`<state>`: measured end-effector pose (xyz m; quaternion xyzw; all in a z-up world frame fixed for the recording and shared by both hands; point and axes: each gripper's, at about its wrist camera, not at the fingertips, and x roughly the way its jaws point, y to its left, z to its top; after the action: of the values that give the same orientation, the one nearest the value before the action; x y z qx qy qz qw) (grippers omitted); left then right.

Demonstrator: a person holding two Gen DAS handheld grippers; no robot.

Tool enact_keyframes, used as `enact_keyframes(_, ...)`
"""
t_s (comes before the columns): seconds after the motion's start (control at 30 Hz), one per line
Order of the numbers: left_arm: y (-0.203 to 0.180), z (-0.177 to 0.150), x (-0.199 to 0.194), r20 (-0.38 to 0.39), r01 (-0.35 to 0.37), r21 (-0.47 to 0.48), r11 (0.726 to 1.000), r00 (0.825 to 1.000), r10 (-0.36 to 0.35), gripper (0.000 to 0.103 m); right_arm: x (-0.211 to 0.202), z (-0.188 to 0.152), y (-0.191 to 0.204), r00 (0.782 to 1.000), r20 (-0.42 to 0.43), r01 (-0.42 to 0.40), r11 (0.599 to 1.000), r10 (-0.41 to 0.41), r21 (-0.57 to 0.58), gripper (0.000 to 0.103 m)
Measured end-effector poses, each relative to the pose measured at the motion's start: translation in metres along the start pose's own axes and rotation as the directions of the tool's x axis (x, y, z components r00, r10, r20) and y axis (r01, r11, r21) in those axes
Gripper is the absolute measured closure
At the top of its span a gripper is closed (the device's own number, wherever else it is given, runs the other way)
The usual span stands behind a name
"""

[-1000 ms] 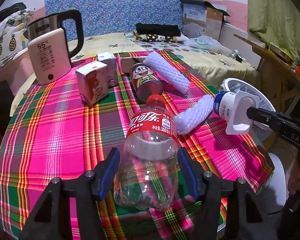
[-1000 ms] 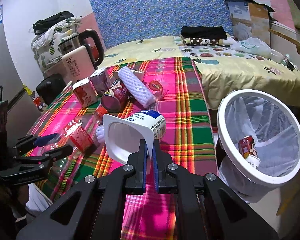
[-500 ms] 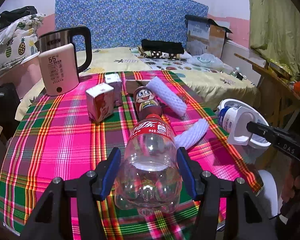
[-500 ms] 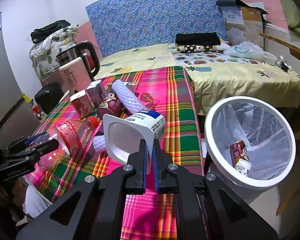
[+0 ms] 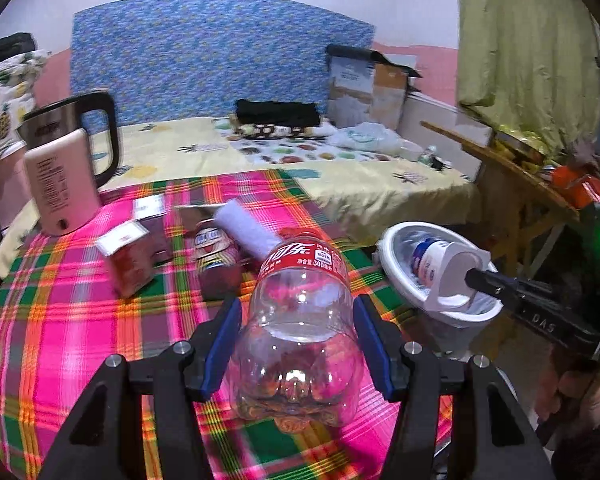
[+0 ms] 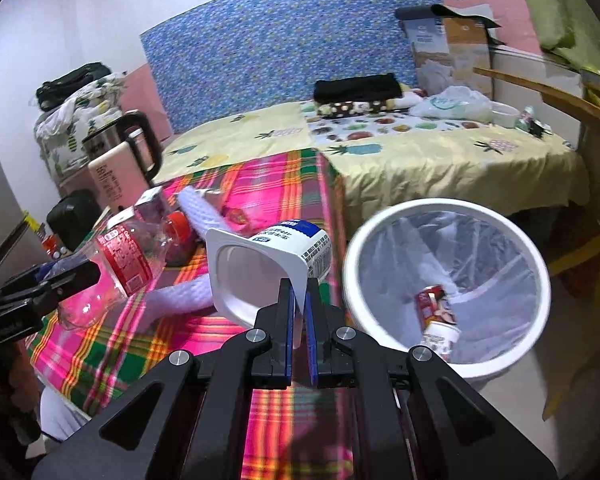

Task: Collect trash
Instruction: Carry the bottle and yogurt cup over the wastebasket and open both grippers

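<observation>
A white wall [image 6: 80,12] backs a blue flowered headboard [image 5: 220,52], with a pink band of wall [image 5: 420,64] beside it. The bed [image 6: 440,148] wears a yellow fruit-print sheet. A plaid cloth covers the table [image 5: 52,320]. A green curtain [image 5: 528,40] hangs above a wooden table [image 5: 512,176]. Cardboard boxes [image 6: 448,44] stand by the headboard.
</observation>
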<state>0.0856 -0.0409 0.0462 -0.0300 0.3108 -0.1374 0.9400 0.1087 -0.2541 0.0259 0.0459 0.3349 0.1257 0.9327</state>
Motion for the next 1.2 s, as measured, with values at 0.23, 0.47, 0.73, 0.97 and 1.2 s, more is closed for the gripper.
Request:
enact_keyframes(0.23,-0.046,0.014,0.03,-0.016,0.098,0.067,0.993,0.995,-0.097,0.043,-0.005,-0.005,-0.032,0.998,-0.007,0.067,0.996,-0.067,0.054,0.098)
enact_keyframes(0.47,-0.09,0.022,0.058,-0.053,0.181,0.123,0.976,0.983,-0.176,0.043,-0.007,-0.01,-0.063,0.991,-0.022,0.134,0.984,-0.133,0.116,0.098)
enact_keyframes(0.73,-0.122,0.024,0.095,-0.113,0.235,0.152,0.96,0.969,-0.22,0.043,-0.005,-0.013,-0.089,0.981,-0.049,0.194,0.969,-0.188,0.156,0.098)
enact_keyframes(0.97,-0.137,0.019,0.119,-0.163,0.252,0.152,0.956,0.96,-0.227,0.043,0.002,-0.017,-0.102,0.974,-0.087,0.221,0.962,-0.209,0.162,0.098)
enact_keyframes(1.2,-0.142,0.018,0.132,-0.192,0.262,0.142,0.954,0.953,-0.233,0.043,0.004,-0.02,-0.112,0.969,-0.119,0.236,0.953,-0.216,0.19,0.097)
